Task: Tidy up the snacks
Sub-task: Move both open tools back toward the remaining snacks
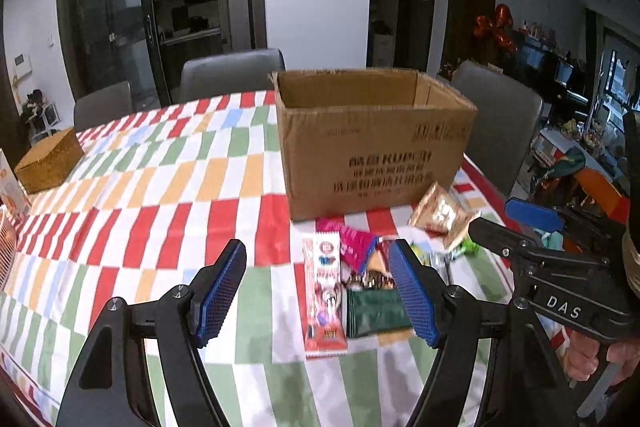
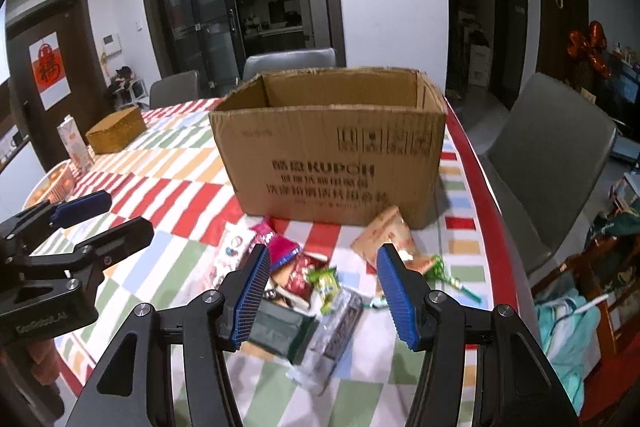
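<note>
Both my grippers hang open over the snack pile in front of the box.

The table's red edge (image 2: 486,211) runs close on the right, a grey chair (image 2: 548,167) just past it; the checked tablecloth (image 1: 160,187) lies bare to the left. My left gripper (image 1: 320,291) and right gripper (image 2: 320,291) stand apart-jawed, holding nothing. The snacks (image 2: 316,287) lie jumbled just before the open cardboard box (image 1: 372,147): a long red-and-white packet (image 1: 325,291), a dark green pouch (image 1: 374,311), a tan packet (image 1: 442,215) leaning by the box.
</note>
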The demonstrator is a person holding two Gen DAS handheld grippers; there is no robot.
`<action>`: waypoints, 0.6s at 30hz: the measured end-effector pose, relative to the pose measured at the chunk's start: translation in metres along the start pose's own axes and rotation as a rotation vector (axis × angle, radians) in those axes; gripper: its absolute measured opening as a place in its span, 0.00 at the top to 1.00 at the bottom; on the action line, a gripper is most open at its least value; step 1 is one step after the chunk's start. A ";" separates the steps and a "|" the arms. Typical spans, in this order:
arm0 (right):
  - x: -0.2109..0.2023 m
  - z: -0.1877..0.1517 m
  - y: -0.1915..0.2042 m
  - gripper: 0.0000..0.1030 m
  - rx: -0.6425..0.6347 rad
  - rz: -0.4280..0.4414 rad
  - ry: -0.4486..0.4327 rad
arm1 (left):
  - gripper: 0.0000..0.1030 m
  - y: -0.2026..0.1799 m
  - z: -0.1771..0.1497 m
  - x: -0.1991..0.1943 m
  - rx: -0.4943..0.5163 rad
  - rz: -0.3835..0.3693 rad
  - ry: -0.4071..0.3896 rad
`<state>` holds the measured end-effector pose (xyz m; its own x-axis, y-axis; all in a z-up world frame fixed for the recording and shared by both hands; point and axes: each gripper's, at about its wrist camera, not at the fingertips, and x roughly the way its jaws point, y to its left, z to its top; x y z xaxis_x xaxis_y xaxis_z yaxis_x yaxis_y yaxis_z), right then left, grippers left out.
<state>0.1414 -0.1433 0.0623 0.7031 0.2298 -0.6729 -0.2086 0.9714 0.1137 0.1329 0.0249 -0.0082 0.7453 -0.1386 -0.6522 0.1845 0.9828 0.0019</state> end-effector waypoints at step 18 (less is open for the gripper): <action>0.039 -0.048 -0.005 0.45 0.022 -0.013 0.165 | 0.30 0.003 -0.054 0.052 -0.013 0.018 0.166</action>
<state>0.1369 -0.1417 0.0006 0.5841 0.2060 -0.7851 -0.1844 0.9757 0.1188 0.1373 0.0268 -0.0829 0.6318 -0.0998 -0.7687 0.1625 0.9867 0.0055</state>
